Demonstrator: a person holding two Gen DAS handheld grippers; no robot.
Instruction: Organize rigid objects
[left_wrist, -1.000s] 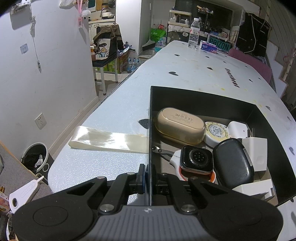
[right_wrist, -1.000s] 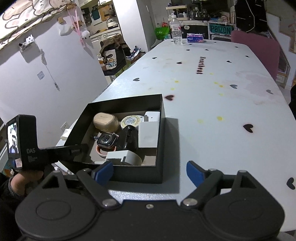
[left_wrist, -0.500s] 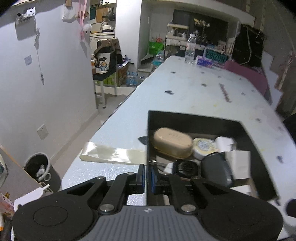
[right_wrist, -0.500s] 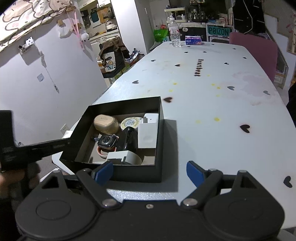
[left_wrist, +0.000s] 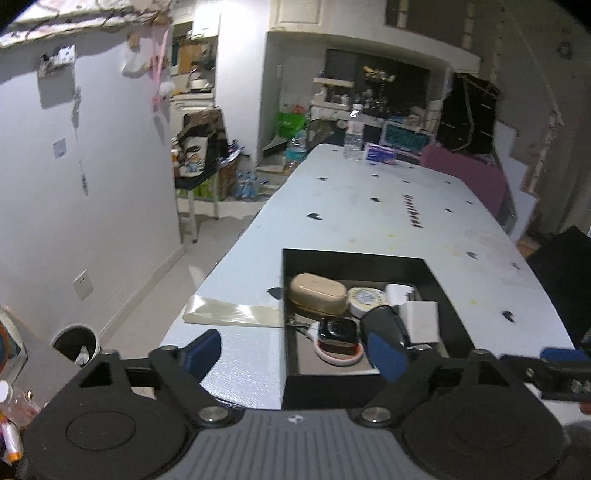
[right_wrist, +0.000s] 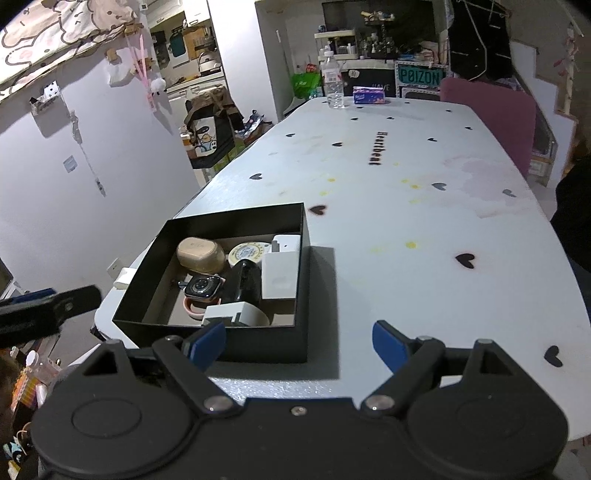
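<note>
A black open box (left_wrist: 354, 258) (right_wrist: 236, 218) sits near the front left corner of the white table (right_wrist: 424, 221). It holds a beige case (left_wrist: 317, 293) (right_wrist: 201, 254), a smartwatch (left_wrist: 338, 330) (right_wrist: 203, 286), a round tin (left_wrist: 365, 297), a black case (right_wrist: 245, 282) and white adapters (left_wrist: 421, 319) (right_wrist: 280, 273). My left gripper (left_wrist: 295, 354) is open and empty, raised in front of the box. My right gripper (right_wrist: 299, 343) is open and empty, just in front of the box's near wall.
A strip of clear tape (left_wrist: 232, 314) lies left of the box. A water bottle (right_wrist: 334, 88) and a tissue pack (right_wrist: 369, 95) stand at the table's far end, with a pink chair (right_wrist: 491, 107) beside. A bin (left_wrist: 75, 343) is on the floor at left.
My left gripper let go of the box's left wall, opened wide and drew back and up. The right gripper stayed open and nearly still.
</note>
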